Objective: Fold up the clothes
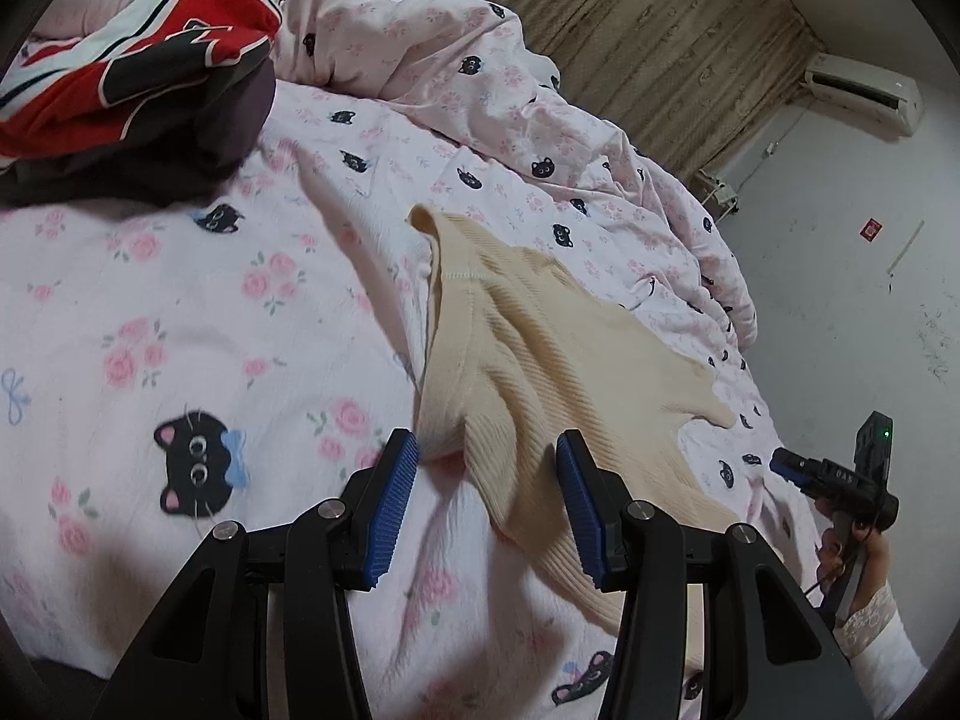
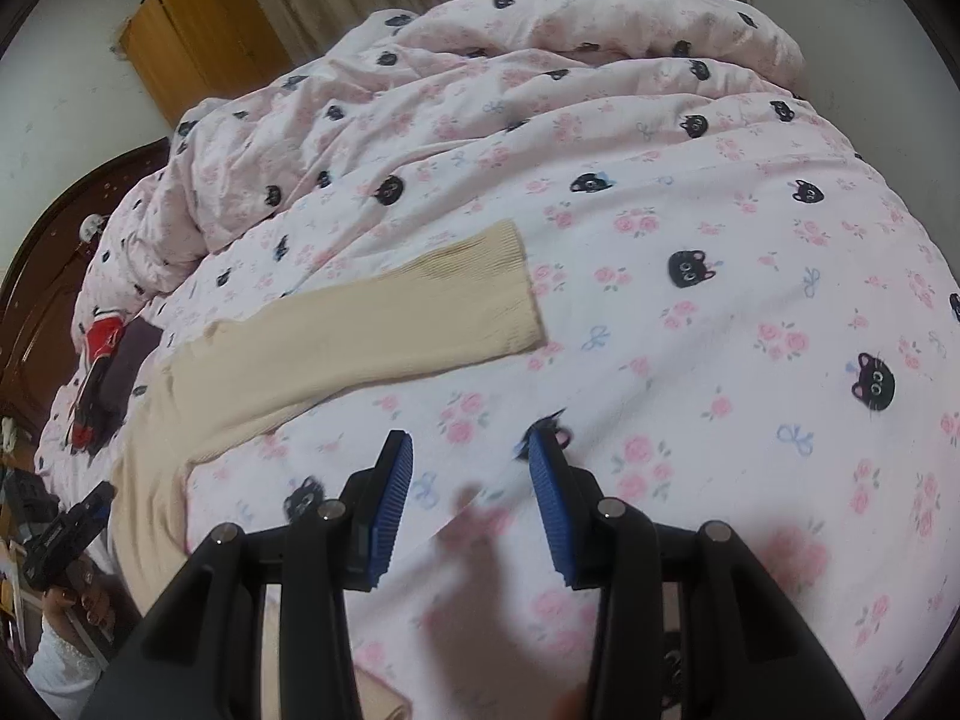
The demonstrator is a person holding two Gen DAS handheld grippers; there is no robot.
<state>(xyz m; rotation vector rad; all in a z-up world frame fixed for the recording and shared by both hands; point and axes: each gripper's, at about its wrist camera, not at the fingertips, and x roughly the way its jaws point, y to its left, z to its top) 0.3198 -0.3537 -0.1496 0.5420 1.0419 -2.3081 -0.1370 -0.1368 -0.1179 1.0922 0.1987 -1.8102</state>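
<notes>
**Getting ready to fold the cream sweater**

Closest in the left wrist view is the left gripper. Its blue fingers are apart, with nothing pinched. A bunched-up part of the cream sweater lies between and just past them, so it looks ready to grab there.

The right gripper has its fingers apart too. It hangs over bare bed cover, near the front edge of the bed, and it is not touching the sweater.

The sweater lies spread on the bed, close to the front edge. Its sleeve is stretched out long and flat. The sleeve runs slantwise across the bed, and its cuff end points toward the far edge, where the rumpled quilt is heaped.

I think the folding is just starting (no neat fold shows yet). Next, the left gripper would need to close on the bunched cloth. The right one would need to move over to the sleeve and bring it in over the body.

Farther off, by the far left corner of the bed, lies a pile of red and dark clothes.
</notes>
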